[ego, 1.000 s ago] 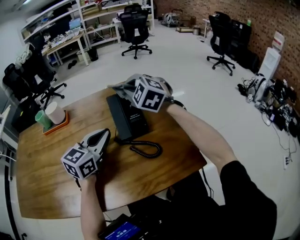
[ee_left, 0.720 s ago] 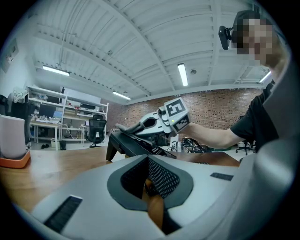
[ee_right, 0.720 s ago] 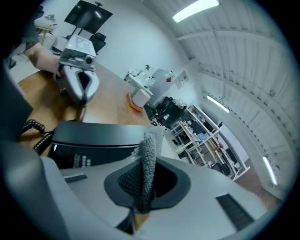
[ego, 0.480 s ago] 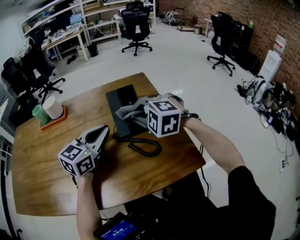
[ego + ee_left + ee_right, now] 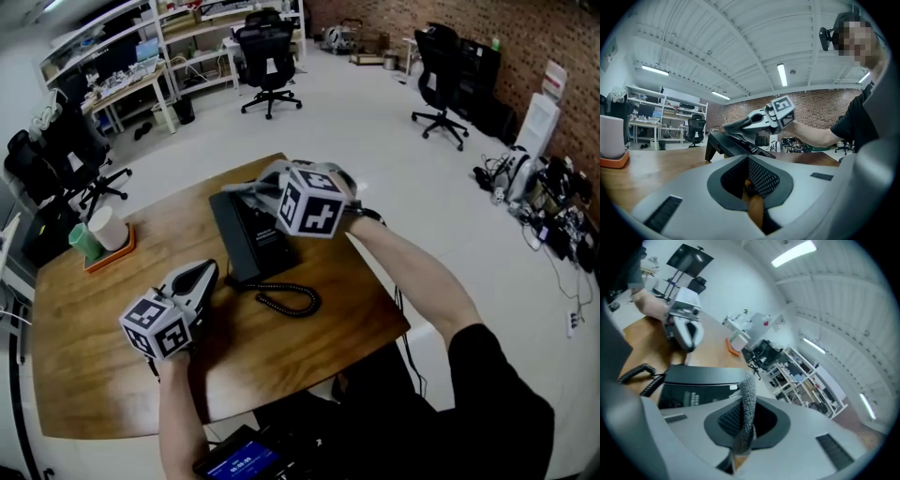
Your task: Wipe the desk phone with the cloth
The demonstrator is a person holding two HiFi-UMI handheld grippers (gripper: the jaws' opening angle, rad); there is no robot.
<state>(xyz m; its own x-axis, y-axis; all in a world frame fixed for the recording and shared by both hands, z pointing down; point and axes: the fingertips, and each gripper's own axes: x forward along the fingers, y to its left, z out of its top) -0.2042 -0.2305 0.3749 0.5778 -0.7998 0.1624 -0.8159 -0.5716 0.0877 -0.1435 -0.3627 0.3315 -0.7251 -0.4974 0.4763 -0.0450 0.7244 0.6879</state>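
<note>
Right gripper [image 5: 251, 190] was back at the far end of the desk phone [image 5: 246, 234], upper ctr of the head view. Half a sec earlier it sat lower, over the phone's mid/near part, and a sec earlier it was up at the far end too. So that was one out-and-back stroke, w/ jaws clamped tight on the cloth [image 5: 272, 178], a grey fold pinched btwn the pads and held over the phone's top face. Couldn't tell whether the cloth actually touched the surface.

Left gripper [image 5: 199, 277] had hardly moved. It was lower left, resting on the table [image 5: 319, 323] just beside the phone's near-left corner, jaws together w/ nothing in them. Coiled cord [image 5: 289, 300] lay where it was.

Judgement: wiping was under way and the top face had been passed over at least once. Sides and near edge prob. still to do.
</note>
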